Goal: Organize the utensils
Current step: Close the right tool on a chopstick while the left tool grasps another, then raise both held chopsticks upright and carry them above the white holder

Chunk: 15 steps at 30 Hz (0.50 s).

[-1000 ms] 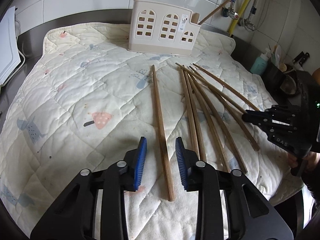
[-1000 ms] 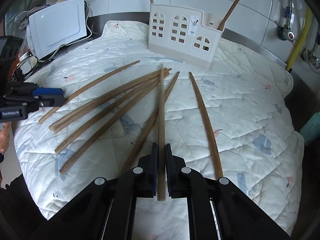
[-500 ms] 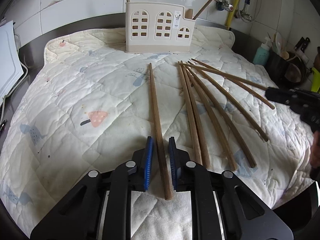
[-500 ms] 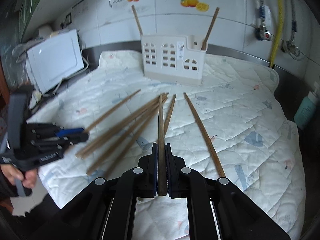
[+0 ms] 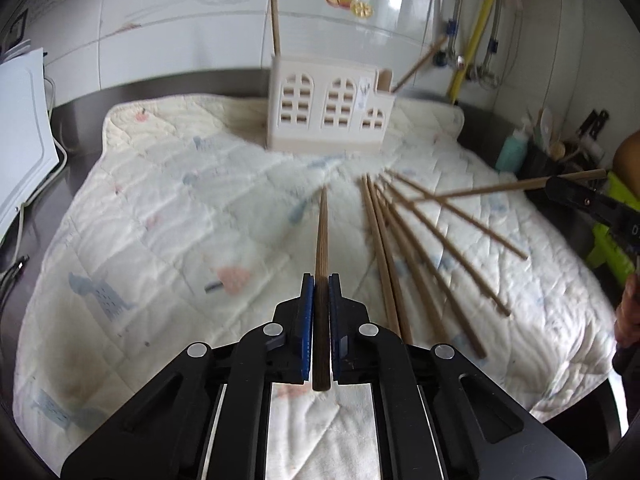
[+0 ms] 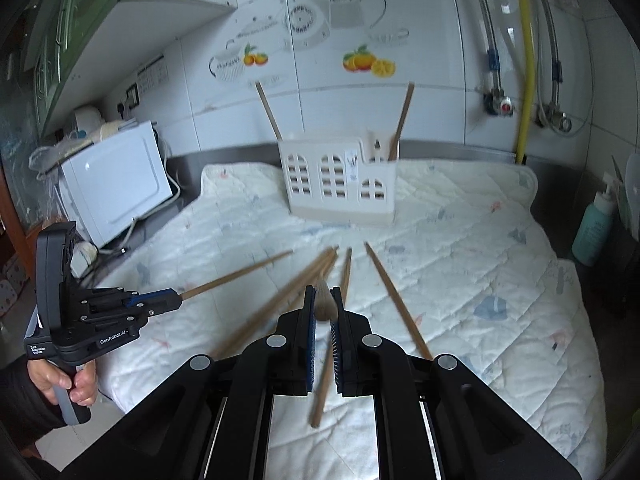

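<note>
The left gripper [image 5: 319,280] clamps one chopstick [image 5: 321,240], as does the right gripper [image 6: 322,294], both lifted above the loose chopsticks [image 5: 420,248] on the quilted mat [image 5: 160,220], before the utensil holder [image 5: 328,110].

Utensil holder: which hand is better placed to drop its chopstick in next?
Right, marginally. The right gripper holds its chopstick raised, with the utensil holder dead ahead. The left gripper, jaws just closing on a second chopstick, looks farther back, near the mat edge.
</note>
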Motion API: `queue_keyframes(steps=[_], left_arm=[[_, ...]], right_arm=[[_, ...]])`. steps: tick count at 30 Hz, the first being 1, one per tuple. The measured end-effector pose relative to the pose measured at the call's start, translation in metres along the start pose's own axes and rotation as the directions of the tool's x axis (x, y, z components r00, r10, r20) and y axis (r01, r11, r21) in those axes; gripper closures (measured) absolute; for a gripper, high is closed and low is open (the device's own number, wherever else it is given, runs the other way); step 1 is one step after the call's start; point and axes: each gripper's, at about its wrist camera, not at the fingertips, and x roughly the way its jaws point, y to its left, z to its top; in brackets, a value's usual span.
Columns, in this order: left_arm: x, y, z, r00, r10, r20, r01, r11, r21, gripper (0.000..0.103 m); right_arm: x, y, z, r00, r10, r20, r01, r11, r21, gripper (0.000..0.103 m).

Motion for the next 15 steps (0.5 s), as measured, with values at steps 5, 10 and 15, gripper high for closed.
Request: queue_keyframes(steps=[5, 10, 15], left_arm=[[-0.010, 0.008, 0.015, 0.999, -0.015, 0.045, 0.015, 1.000, 0.002, 0.098], [-0.014, 0.014, 0.029, 0.998, -0.022, 0.058, 0.021, 1.000, 0.009, 0.098], [-0.021, 0.014, 0.052, 0.994, -0.028, 0.108, 0.024, 0.999, 0.041, 0.098]], right_arm=[[-0.005, 0.010, 0.021, 1.000, 0.003, 0.020, -0.003, 1.000, -0.021, 0.096], [-0.002, 0.018, 0.044, 1.000, 0.004, 0.015, -0.004, 0.998, -0.057, 0.096], [0.002, 0.016, 0.068, 1.000, 0.012, 0.018, -0.011, 0.998, -0.059, 0.096]])
